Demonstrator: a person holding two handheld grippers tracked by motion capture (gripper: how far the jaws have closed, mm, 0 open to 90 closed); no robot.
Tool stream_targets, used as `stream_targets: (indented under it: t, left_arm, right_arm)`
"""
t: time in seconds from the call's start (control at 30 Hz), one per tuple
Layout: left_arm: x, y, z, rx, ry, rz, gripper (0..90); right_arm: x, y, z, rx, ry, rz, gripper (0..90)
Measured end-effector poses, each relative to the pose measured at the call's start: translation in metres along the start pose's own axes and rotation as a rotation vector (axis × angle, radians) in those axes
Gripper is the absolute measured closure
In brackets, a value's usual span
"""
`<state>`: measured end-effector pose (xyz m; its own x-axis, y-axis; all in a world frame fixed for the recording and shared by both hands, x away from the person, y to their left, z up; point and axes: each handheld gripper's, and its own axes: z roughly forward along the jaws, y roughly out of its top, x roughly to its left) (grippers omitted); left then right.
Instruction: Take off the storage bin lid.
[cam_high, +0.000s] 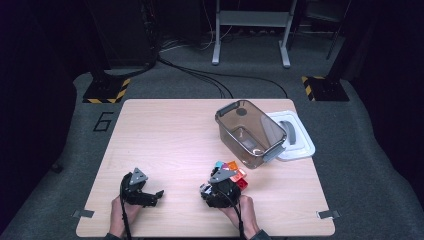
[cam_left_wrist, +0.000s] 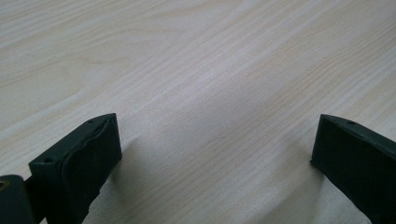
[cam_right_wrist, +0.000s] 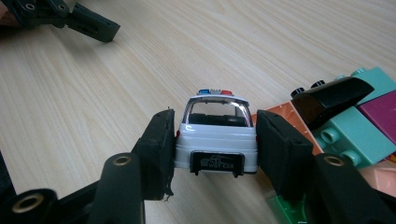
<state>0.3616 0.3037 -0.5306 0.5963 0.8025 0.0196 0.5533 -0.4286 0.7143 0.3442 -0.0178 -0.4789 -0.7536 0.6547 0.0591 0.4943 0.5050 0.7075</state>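
Already gripped: right gripper (cam_right_wrist: 215, 144) pinches toy police car (cam_right_wrist: 215, 140); brown bin (cam_high: 250, 132), upper right, awaits it. Left gripper (cam_left_wrist: 215, 154) jaws spread, idle.

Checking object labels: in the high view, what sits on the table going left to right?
Left gripper → right gripper, by the toy blocks → brown bin → white lid.

White toy car (cam_right_wrist: 216, 140) with blue-red roof lights, teal, magenta, orange bricks (cam_right_wrist: 359, 126), seemingly smoky-brown bin (cam_high: 250, 131)
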Motion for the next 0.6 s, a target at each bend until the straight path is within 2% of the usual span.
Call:
stream_targets:
  t: [0.6]
  left_arm:
    - [0.000, 0.000, 0.000, -0.001, -0.002, -0.004, 1.3]
  right_arm:
    - [-0.008, 0.015, -0.021, -0.074, 0.003, 0.021, 48.4]
